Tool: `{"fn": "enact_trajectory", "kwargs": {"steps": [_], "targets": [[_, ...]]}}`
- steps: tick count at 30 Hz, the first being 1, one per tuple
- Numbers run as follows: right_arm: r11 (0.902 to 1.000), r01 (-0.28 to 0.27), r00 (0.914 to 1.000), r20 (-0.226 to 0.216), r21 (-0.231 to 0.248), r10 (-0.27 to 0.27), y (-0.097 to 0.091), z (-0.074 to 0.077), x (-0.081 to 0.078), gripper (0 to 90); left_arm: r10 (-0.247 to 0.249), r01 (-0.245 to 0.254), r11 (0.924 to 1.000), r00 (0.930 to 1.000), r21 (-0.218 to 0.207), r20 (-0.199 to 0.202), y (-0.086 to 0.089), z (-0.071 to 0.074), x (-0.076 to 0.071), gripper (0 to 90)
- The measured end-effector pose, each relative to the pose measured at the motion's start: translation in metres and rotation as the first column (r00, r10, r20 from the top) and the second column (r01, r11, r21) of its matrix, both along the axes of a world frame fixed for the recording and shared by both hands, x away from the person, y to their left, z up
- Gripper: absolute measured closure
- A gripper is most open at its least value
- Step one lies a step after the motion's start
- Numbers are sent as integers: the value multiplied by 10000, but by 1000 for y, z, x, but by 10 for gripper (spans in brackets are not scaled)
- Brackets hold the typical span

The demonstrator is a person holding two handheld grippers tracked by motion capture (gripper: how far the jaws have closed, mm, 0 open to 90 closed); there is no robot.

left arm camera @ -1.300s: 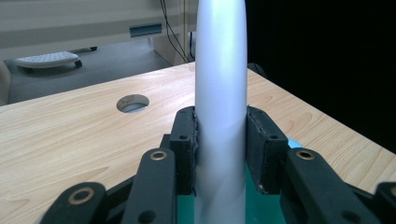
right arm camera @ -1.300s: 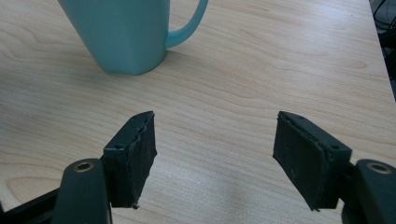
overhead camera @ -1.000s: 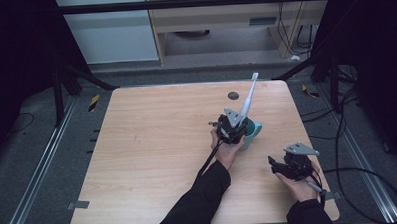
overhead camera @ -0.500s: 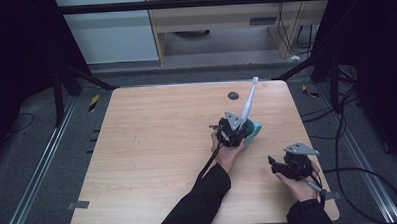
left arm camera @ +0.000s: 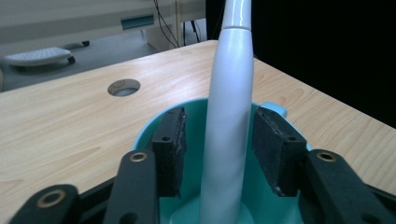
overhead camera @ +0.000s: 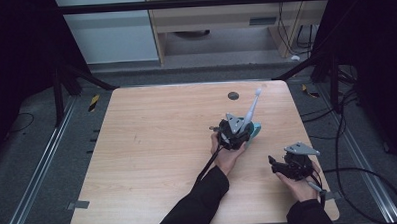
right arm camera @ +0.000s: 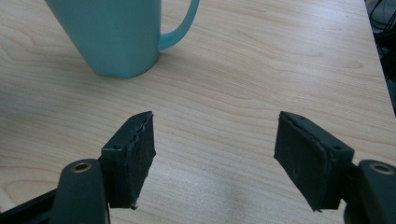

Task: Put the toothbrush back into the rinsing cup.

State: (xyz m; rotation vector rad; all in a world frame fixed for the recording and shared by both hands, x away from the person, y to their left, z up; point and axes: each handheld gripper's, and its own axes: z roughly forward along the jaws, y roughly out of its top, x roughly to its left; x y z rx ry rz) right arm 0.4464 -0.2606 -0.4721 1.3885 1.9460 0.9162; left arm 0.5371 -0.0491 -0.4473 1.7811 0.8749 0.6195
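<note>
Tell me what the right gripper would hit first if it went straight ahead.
Probably the teal mug: it stands ahead of the right gripper, a little off to one side of its open jaws, with bare table between. Depth is hard to judge, so it might just slip past.

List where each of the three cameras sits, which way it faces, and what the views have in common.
High view: fixed above the person's side, looking forward and down on the table; both forearms, the left gripper and the right gripper show.
Left gripper view: rides the left gripper, looking along its fingers into the teal mug; they flank the white toothbrush handle without pressing it, having just opened.
Right gripper view: rides the right gripper, facing the tabletop between open fingers.
Shared: all three show the mug.
</note>
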Motion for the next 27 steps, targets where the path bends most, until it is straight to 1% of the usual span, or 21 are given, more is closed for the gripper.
{"fn": "enact_trajectory", "kwargs": {"steps": [2,4,6,9,10,11,15,16,17,18,19,20,21,22,23,24,26,27], "targets": [[10000,66,10000,37,-33,-66,-1,0,0,283,-151,152,9998,9999,-94,72,5,7,-3,514],[9999,102,9999,63,29,-102,-1,0,0,278,-356,355,9989,9994,-310,-28,12,14,-4,493],[9999,147,9998,115,19,-147,-2,1,0,274,-485,483,9981,9988,-382,-44,19,21,-5,468],[9998,192,9997,149,93,-194,-2,2,-1,264,-587,582,9978,9982,-323,-123,35,29,-5,434],[9998,196,9997,150,106,-198,-2,1,-1,263,-634,628,9977,9977,-267,-249,43,31,-5,433],[9998,185,9997,127,100,-187,-2,1,-1,259,-603,594,9979,9975,-251,-359,48,32,-4,427],[9998,192,9998,98,56,-192,-2,0,1,248,-412,408,9991,9973,-78,-609,77,36,-4,394],[9998,211,9997,99,60,-212,-2,0,1,246,-310,308,9995,9971,-32,-689,86,37,-4,390],[9997,225,9997,106,66,-226,-2,1,0,245,-267,263,9996,9970,-74,-726,92,38,-4,385],[9997,239,9997,105,75,-240,-2,1,0,244,-163,162,9999,9968,-11,-777,102,39,-4,382],[9997,241,9996,113,64,-241,-2,1,0,243,-121,120,9999,9966,-12,-810,108,40,-5,379],[9997,253,9996,110,70,-253,-2,1,0,240,-45,42,10000,9966,-45,-824,118,42,-5,377],[9996,272,9996,99,76,-273,-2,1,0,238,1,-2,10000,9968,-17,-802,123,43,-6,375],[9996,272,9996,102,70,-273,-2,1,0,234,66,-49,9997,9970,226,-774,133,44,-7,372],[9996,289,9995,90,61,-289,-2,1,0,229,103,-77,9994,9970,339,-771,138,44,-7,366],[9996,293,9995,84,59,-294,-2,1,0,228,103,-63,9988,9966,484,-812,148,45,-9,363],[9996,288,9995,102,39,-288,-2,1,0,226,106,-64,9988,9960,480,-883,164,43,-12,353],[9996,290,9995,96,40,-290,-3,1,0,224,111,-65,9989,9950,461,-992,172,43,-14,346]]}}
